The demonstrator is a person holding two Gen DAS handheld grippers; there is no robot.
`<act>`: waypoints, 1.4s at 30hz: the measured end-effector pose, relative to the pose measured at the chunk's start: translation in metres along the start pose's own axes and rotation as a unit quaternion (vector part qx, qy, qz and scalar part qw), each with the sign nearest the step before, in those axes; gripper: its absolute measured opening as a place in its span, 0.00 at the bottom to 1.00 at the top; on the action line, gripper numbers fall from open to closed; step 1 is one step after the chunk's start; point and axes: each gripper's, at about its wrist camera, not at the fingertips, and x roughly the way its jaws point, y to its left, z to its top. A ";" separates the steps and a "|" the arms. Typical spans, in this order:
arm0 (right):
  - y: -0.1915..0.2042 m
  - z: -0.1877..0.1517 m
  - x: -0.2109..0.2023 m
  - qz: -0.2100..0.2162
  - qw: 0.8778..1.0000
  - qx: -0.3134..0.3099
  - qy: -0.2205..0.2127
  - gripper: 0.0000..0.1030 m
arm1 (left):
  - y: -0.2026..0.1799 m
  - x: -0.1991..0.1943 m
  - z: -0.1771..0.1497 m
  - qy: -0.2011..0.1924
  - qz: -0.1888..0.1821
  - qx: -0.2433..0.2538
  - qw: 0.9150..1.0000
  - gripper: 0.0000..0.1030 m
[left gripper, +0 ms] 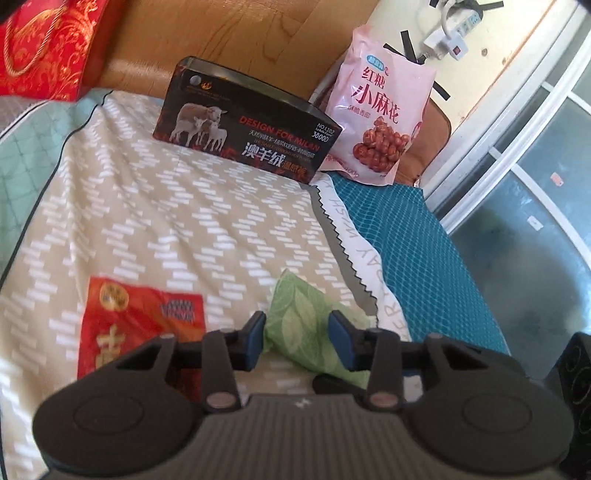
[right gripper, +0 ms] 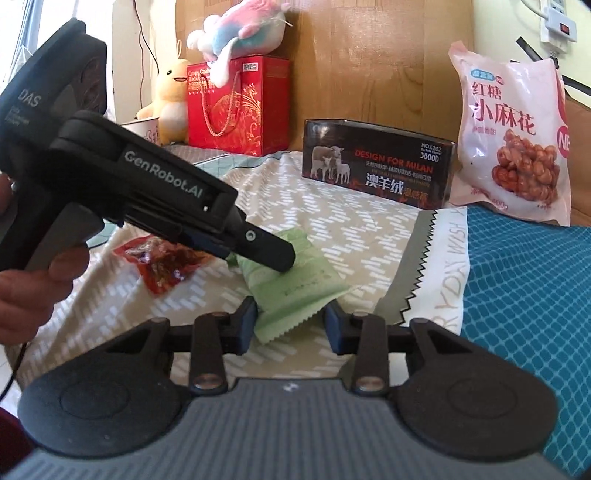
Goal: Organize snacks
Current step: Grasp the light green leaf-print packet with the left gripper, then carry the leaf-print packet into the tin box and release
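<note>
A green leaf-print snack packet (left gripper: 299, 332) lies on the patterned bedspread. My left gripper (left gripper: 298, 339) is shut on it, with the puffy packet filling the gap between the blue pads. From the right wrist view the left gripper (right gripper: 286, 260) comes in from the left, its fingers over the far end of the green packet (right gripper: 295, 284). My right gripper (right gripper: 291, 325) has the packet's near serrated corner between its pads, both of which touch its edges. A red snack packet (left gripper: 140, 325) (right gripper: 162, 262) lies just left of the green one. A hand (right gripper: 22, 291) holds the left gripper.
An open black box with sheep on it (left gripper: 251, 129) (right gripper: 376, 166) stands at the back by the wooden headboard. A pink bag of twists (left gripper: 380, 118) (right gripper: 509, 136) leans beside it. A red gift bag (right gripper: 236, 103) and plush toys (right gripper: 240, 33) are at the far left, and a teal mat (right gripper: 524, 295) is on the right.
</note>
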 end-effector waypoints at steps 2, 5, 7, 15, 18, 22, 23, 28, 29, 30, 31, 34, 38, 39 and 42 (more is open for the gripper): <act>0.004 -0.003 -0.006 0.005 1.000 -0.002 -0.002 0.40 | 0.001 -0.005 -0.006 0.001 -0.004 -0.005 1.000 0.36; 0.009 -0.008 -0.014 0.022 1.000 -0.005 0.006 0.40 | -0.003 -0.017 -0.020 0.001 -0.001 0.000 1.000 0.36; 0.012 -0.012 -0.019 0.041 0.999 -0.009 0.016 0.40 | -0.008 -0.025 -0.030 0.001 0.008 0.021 1.000 0.36; 0.017 -0.015 -0.021 0.055 0.998 -0.006 0.018 0.43 | -0.010 -0.034 -0.041 0.005 0.014 0.032 0.999 0.37; 0.015 -0.016 -0.021 0.054 0.998 0.002 0.012 0.43 | -0.013 -0.033 -0.041 0.003 0.023 0.035 0.999 0.38; 0.014 -0.017 -0.022 0.052 0.999 0.008 0.009 0.43 | -0.015 -0.033 -0.041 0.002 0.031 0.030 0.999 0.39; 0.013 -0.017 -0.023 0.051 0.999 0.010 0.009 0.43 | -0.016 -0.033 -0.041 0.002 0.033 0.028 0.999 0.39; 0.014 -0.018 -0.024 0.048 0.999 0.017 0.007 0.45 | -0.015 -0.035 -0.041 0.000 0.044 0.025 0.999 0.41; 0.014 -0.018 -0.024 0.047 0.999 0.018 0.006 0.45 | -0.014 -0.035 -0.041 0.000 0.046 0.024 0.999 0.41; 0.013 -0.018 -0.024 0.048 0.999 0.018 0.006 0.45 | -0.014 -0.035 -0.041 -0.001 0.047 0.023 0.999 0.42; 0.013 -0.019 -0.024 0.048 0.999 0.019 0.006 0.45 | -0.014 -0.035 -0.041 -0.001 0.048 0.022 0.999 0.42; 0.012 -0.019 -0.025 0.049 0.998 0.025 0.005 0.45 | -0.015 -0.036 -0.041 -0.003 0.053 0.022 0.998 0.43; 0.012 -0.020 -0.026 0.050 0.998 0.030 0.002 0.46 | -0.015 -0.036 -0.042 -0.003 0.058 0.023 0.998 0.44; 0.012 -0.020 -0.026 0.050 0.998 0.030 0.002 0.46 | -0.015 -0.036 -0.042 -0.003 0.058 0.022 0.998 0.44; 0.012 -0.020 -0.027 0.050 0.998 0.032 0.000 0.46 | -0.015 -0.036 -0.041 -0.004 0.060 0.023 0.998 0.45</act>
